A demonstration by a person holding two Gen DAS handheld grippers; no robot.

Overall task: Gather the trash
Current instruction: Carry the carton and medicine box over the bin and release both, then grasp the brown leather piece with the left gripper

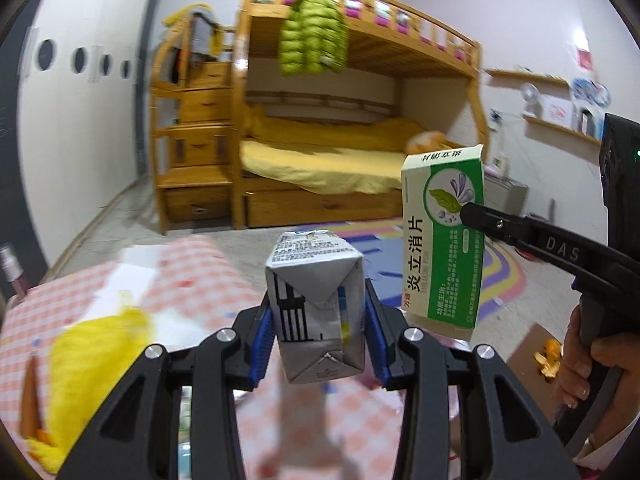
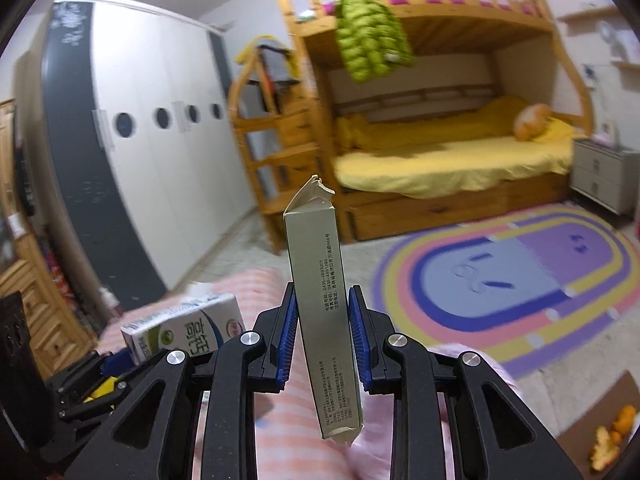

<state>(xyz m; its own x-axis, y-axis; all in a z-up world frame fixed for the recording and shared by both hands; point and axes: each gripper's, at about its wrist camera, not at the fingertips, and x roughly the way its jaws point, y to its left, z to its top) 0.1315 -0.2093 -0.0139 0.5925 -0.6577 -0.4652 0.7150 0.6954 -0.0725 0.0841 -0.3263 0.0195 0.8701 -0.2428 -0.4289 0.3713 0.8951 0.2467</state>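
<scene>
Right up against the left lens, the left tool (image 1: 320, 320) has its blue ribbed pads pinching a small grey-and-white folded drink carton (image 1: 316, 308) across its narrow sides, the carton standing upright in the air above the pink-and-white checked cloth of the surface (image 1: 192, 272). Over in the right wrist view, the right tool (image 2: 322, 336) is pressed onto a tall, flat green-and-white cardboard medicine box (image 2: 324, 320), gripped low on its broad faces with its thin edge towards the camera and the torn top flap sticking up. From the left view that same box hangs tilted just beside the carton, not touching it. Both look empty and light, I'd say, so weight is no worry; the risk is crushing. The carton's waxy skin looks slick, yet its folded corners give it stiffness, so holding mid-body across the flat sides seems right. The box is thin card and hollow, likely to buckle under hard squeezing; a hold nearer its middle would steady that long, top-heavy lean better than this low one. On the floor at lower right, orange peel scraps (image 2: 612, 432) lie on a brown cardboard sheet (image 2: 600, 412), soft and ragged, best scooped from an edge.
</scene>
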